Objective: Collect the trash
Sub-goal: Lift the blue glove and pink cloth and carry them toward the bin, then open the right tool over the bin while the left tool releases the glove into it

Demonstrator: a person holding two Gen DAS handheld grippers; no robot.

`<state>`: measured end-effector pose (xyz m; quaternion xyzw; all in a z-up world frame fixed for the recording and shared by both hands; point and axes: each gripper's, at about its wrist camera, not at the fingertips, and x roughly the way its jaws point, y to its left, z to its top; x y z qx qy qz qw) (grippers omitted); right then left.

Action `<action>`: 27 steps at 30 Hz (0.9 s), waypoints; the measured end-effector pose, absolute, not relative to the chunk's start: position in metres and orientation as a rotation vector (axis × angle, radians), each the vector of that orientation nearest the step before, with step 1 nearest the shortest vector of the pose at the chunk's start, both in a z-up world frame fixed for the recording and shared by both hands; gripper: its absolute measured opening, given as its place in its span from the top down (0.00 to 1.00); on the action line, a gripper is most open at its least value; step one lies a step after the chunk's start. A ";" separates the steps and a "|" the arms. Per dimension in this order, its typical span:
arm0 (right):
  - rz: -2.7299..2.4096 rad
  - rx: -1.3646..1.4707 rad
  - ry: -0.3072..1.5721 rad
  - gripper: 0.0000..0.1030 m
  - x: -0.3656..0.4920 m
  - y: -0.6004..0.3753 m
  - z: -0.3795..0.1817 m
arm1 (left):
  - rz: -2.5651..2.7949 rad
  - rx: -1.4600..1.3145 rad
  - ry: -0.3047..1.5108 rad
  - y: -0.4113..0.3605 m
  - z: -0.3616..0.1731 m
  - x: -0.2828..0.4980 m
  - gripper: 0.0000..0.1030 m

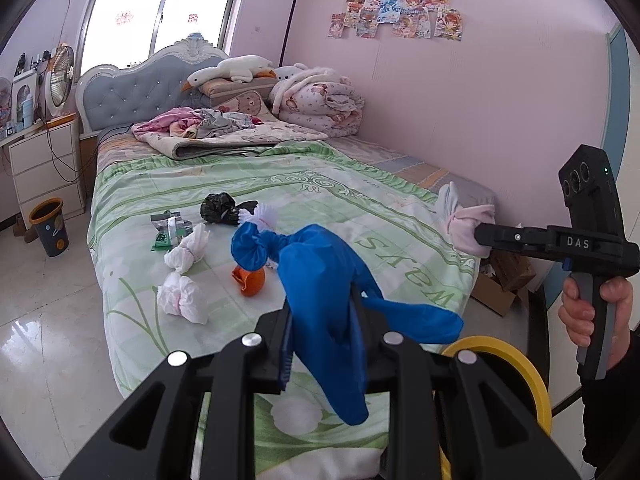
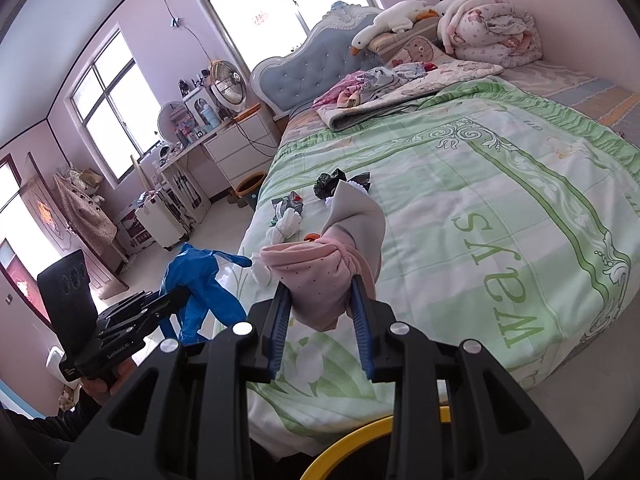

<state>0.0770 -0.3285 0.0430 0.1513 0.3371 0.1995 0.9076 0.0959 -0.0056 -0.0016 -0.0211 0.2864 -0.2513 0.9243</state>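
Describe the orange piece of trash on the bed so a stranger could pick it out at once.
Start at the green bedspread and look at the litter near its foot end, on the side toward the floor. Among two white crumpled tissue wads and a black plastic bag lies the orange peel. It is the only orange item there, small and rounded, just below the blue cloth held by the left gripper.

Daylight poured through the blown-out window [image 1: 160,12], glaring on the glossy floor [image 1: 36,320], while fisheye distortion bent and darkened both pictures' edges.
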 end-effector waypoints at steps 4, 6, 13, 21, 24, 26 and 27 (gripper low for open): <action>0.397 0.318 0.684 0.72 0.062 -0.338 0.044 | -0.553 -0.033 0.606 -0.018 -0.003 0.089 0.79; 0.387 0.321 0.679 0.72 0.054 -0.342 0.044 | -0.571 -0.016 0.611 -0.027 -0.004 0.083 0.79; 0.351 0.309 0.685 0.72 0.024 -0.354 0.039 | -0.634 0.051 0.643 -0.055 -0.007 0.061 0.79; 0.290 0.288 0.723 0.72 -0.015 -0.372 0.030 | -0.776 0.085 0.742 -0.087 -0.018 0.050 0.79; 0.264 0.304 0.751 0.72 -0.030 -0.379 0.025 | -0.815 0.101 0.775 -0.099 -0.024 0.046 0.79; 0.244 0.305 0.761 0.72 -0.040 -0.384 0.021 | -0.831 0.115 0.785 -0.106 -0.026 0.042 0.79; 0.235 0.306 0.764 0.72 -0.045 -0.386 0.020 | -0.839 0.125 0.789 -0.110 -0.027 0.040 0.79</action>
